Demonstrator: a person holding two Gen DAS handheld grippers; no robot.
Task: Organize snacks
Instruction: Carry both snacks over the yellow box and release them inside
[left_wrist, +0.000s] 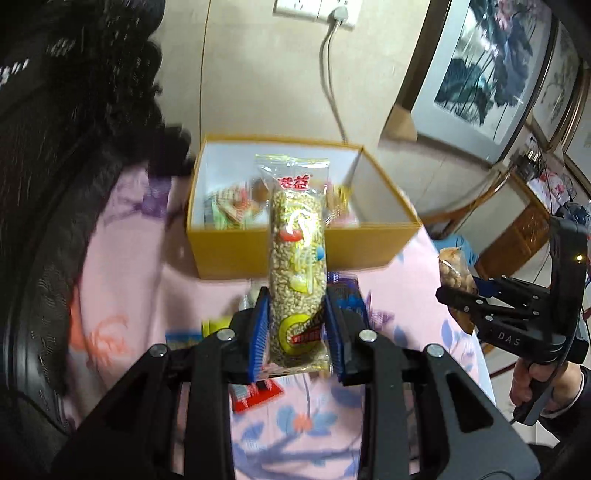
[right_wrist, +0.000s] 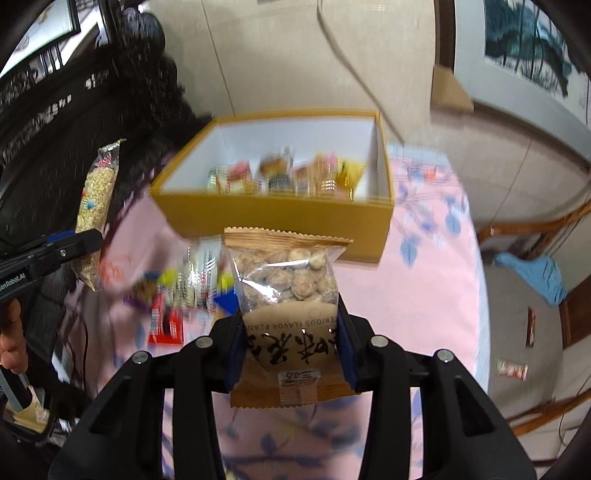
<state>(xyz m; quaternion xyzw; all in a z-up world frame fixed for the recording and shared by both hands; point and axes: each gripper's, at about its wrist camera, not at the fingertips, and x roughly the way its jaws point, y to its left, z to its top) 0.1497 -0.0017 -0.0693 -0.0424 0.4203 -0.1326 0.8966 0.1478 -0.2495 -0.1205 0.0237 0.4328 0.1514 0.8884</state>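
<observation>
My left gripper (left_wrist: 297, 328) is shut on a long puffed-rice bar (left_wrist: 297, 266) in clear wrap, held upright above the table in front of the yellow box (left_wrist: 258, 254). My right gripper (right_wrist: 290, 347) is shut on a brown peanut packet (right_wrist: 288, 295), also held in front of the yellow box (right_wrist: 273, 218). The box is open, with several wrapped snacks (right_wrist: 280, 177) inside. Loose snacks (right_wrist: 181, 291) lie on the pink floral tablecloth near the box. The right gripper with its packet shows in the left wrist view (left_wrist: 458, 291); the left gripper with the bar shows in the right wrist view (right_wrist: 88, 243).
A dark coat (left_wrist: 66, 147) lies at the table's left. A white cable (left_wrist: 332, 85) runs down the wall behind the box. Wooden chairs (right_wrist: 546, 258) stand to the right, with two snack packets (right_wrist: 511, 369) on the floor.
</observation>
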